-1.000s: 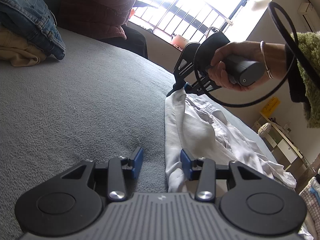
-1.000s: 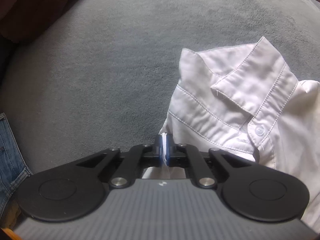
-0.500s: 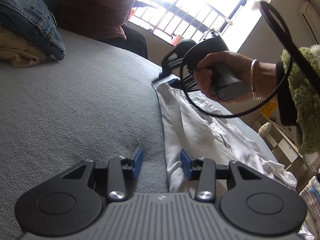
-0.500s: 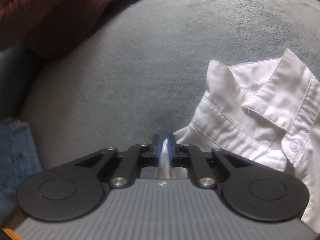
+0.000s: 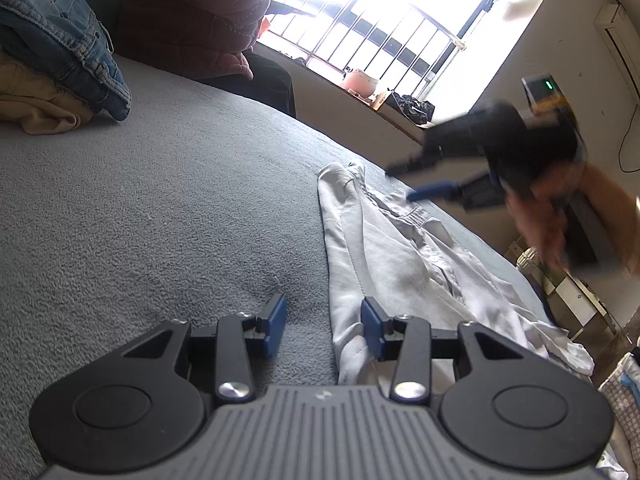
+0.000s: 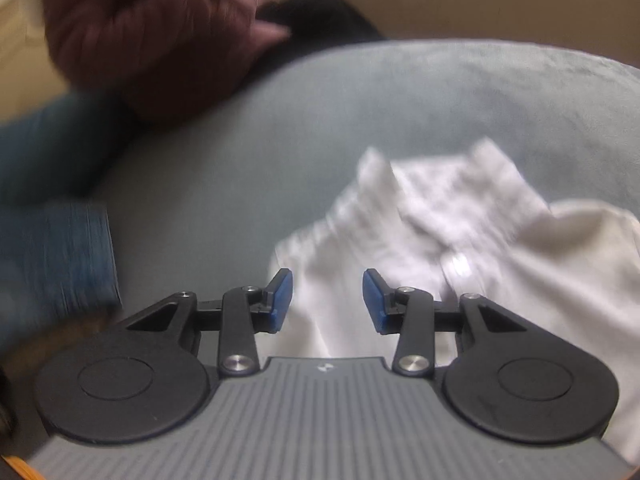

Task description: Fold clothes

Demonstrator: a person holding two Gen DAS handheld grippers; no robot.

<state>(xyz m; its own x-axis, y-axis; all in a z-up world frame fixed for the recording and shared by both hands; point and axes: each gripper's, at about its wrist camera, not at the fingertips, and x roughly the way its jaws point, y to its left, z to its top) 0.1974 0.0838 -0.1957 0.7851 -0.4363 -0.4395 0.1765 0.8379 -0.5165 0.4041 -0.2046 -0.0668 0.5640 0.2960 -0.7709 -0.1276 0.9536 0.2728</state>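
Shirt (image 5: 384,248): white woven cotton, stitched collar, button placket, lying in a long narrow strip on grey fleecy bed (image 5: 160,200), likely laid out for the next fold. Left gripper (image 5: 323,326) parted, straddling the near hem edge, pads clear of it. Right gripper (image 6: 327,300) opening above the collar end, gripping nothing. Jeans (image 5: 60,40) heaped at the far corner

Left hand-held gripper (image 5: 322,326), black linkage arms, blue pads, silver screws, ribbed grey body; right hand-held gripper (image 6: 327,300) alike
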